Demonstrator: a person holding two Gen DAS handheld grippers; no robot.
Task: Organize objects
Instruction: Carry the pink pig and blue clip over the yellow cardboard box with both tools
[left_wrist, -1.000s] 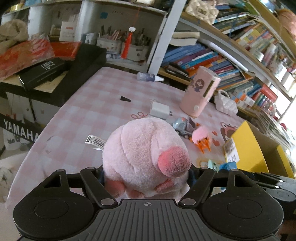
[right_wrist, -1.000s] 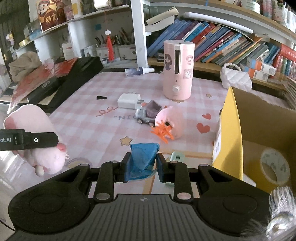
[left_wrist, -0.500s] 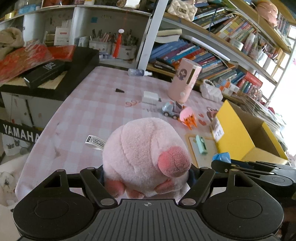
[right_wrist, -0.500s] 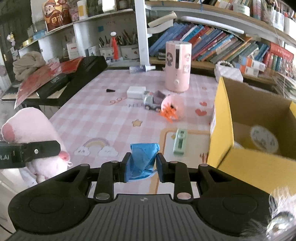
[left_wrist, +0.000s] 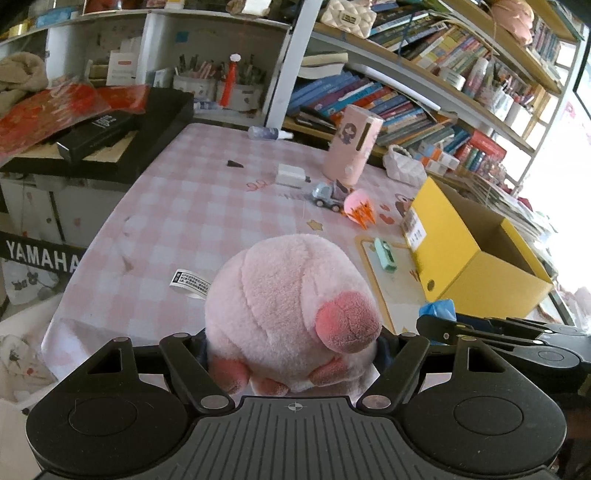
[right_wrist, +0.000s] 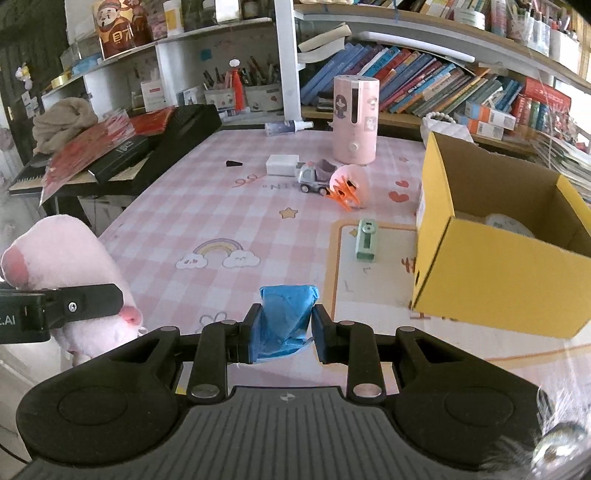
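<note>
One round, fuzzy pink plush toy (left_wrist: 284, 302) is clamped in the left gripper (left_wrist: 291, 343) and one crumpled blue bag (right_wrist: 284, 317) in the right gripper (right_wrist: 283, 334), near the table's (right_wrist: 221, 206) near edge, left of one yellow cardboard box (right_wrist: 491, 273)

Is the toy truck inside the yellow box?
No, the toy truck stands on the tablecloth, apart from the yellow box.
</note>
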